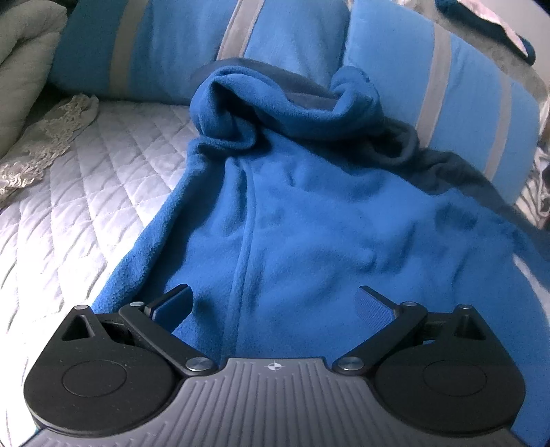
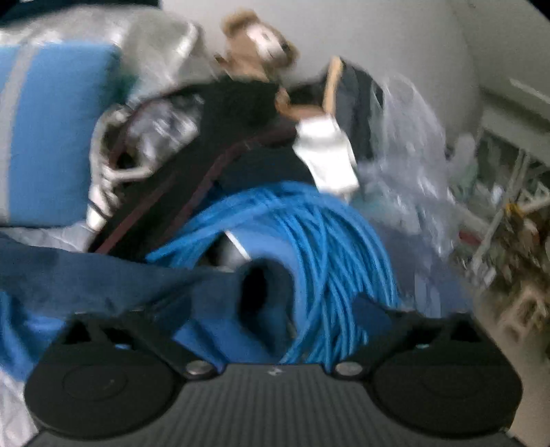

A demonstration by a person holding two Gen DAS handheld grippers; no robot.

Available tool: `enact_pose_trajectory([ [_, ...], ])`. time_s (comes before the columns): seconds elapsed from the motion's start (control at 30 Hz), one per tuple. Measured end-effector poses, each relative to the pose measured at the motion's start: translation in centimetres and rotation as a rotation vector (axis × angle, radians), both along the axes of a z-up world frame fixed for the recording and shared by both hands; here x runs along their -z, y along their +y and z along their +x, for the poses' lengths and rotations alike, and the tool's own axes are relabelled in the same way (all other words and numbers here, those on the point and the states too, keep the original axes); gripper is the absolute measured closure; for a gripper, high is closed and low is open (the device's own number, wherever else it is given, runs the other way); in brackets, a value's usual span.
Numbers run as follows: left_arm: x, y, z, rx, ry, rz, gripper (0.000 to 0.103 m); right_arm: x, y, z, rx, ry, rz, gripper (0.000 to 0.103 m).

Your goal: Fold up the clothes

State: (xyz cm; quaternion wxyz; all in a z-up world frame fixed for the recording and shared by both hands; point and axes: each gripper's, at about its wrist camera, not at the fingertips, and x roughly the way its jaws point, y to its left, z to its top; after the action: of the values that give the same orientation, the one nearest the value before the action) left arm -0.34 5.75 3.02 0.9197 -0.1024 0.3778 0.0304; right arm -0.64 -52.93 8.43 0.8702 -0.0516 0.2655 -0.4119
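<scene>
A blue fleece garment (image 1: 309, 213) lies spread on the bed's white quilted cover (image 1: 79, 192), its far end bunched into a rumpled hood or collar against two blue pillows with grey stripes (image 1: 165, 44). A darker navy lining shows along its right edge. The body looks roughly flattened but creased, and no clean fold is visible, so you appear to be early in the task: smoothing, the sleeves and the folds themselves seem to be left.

Your left tool (image 1: 275, 302) hovers over the near end of the fleece, jaws spread wide, with fabric below them but nothing pinched.

In the blurred right wrist view, a navy sleeve cuff (image 2: 264, 289) with a dark round opening lies just ahead of your right tool (image 2: 275, 309). Its jaws are released and stand wide apart; the cuff sits between them, not gripped as far as the blur allows. Behind it are a coil of blue cable (image 2: 309, 240), a black bag (image 2: 213, 137) and a teddy bear (image 2: 257, 31).
</scene>
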Motion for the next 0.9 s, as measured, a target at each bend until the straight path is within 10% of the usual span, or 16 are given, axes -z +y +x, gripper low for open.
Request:
enact_pose_trajectory([
  [0.6, -3.7, -2.0, -1.8, 0.076, -0.107, -0.065, 0.000, -14.0, 21.9, -5.6, -0.588, 0.122, 0.184, 0.000],
  [0.9, -3.5, -1.0, -4.5, 0.087, -0.170, -0.019, 0.001, -15.2, 30.6, -4.7, -0.832, -0.080, 0.273, 0.000],
])
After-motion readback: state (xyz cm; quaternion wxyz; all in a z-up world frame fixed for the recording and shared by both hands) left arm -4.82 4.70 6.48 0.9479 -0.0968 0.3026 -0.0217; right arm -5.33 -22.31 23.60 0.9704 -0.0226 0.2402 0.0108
